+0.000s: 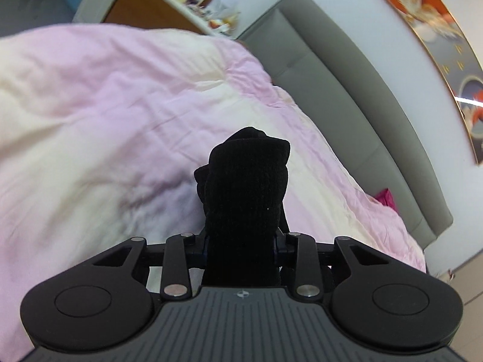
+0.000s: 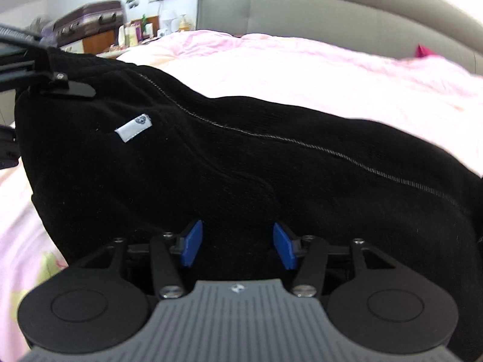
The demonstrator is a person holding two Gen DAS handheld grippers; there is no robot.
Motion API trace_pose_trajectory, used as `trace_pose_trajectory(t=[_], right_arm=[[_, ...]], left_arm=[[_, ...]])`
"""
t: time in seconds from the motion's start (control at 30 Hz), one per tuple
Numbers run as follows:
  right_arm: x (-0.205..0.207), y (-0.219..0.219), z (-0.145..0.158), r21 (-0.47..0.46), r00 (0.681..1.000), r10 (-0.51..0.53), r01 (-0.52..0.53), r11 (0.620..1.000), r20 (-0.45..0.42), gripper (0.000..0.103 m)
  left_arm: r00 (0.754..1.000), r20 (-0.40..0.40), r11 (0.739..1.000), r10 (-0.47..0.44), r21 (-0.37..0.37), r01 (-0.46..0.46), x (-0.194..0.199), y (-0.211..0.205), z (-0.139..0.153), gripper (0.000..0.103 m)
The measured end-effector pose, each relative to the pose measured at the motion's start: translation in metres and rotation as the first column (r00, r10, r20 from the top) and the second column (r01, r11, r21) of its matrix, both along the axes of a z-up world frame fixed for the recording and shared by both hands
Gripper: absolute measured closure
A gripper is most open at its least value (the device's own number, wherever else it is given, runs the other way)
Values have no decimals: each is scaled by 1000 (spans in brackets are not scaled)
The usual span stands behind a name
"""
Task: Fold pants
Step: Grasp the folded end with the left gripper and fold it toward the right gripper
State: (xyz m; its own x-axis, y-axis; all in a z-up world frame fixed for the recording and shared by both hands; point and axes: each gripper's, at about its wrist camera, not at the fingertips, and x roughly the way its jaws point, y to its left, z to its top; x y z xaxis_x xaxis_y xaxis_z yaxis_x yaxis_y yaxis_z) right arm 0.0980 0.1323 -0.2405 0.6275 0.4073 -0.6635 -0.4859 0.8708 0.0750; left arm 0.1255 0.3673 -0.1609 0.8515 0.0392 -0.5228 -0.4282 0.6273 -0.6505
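Observation:
The black pants [image 2: 211, 163] are held up above a pink and cream duvet [image 2: 302, 66], with a white label [image 2: 134, 128] and a stitched seam facing the right wrist camera. My left gripper [image 1: 241, 241] is shut on a bunched wad of the black pants [image 1: 247, 187] that sticks up between its jaws. It also shows in the right wrist view [image 2: 60, 87], clamped on the pants' upper left corner. My right gripper [image 2: 238, 244] has its blue pads [image 2: 191, 242] apart, with pants fabric hanging between and behind them.
The duvet [image 1: 105, 105] covers the whole bed. A grey padded headboard [image 1: 347, 90] runs behind it. A wooden bedside unit with bottles and clutter [image 2: 145, 33] and a dark suitcase [image 2: 90, 19] stand at the far left. A magenta item [image 1: 385, 199] lies by the headboard.

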Motion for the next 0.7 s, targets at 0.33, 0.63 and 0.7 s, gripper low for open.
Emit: trace_pose_trajectory(t=[0.33,0.63,0.7], right_arm=[[-1,-48,13,105,998,-49,52,993,-31,53],[6,-139,26,206,967,-243,255,945,-81,53],[14,-163,32,211,954,-288,299,931,-83,53]], left_arm=[[951,13,785,-309,568,247,7,-99,47,65],[813,-329,210,-480,857,471,24,-256,4,64],[809,-350,174,-472,863,475,25,-277,-8,63]])
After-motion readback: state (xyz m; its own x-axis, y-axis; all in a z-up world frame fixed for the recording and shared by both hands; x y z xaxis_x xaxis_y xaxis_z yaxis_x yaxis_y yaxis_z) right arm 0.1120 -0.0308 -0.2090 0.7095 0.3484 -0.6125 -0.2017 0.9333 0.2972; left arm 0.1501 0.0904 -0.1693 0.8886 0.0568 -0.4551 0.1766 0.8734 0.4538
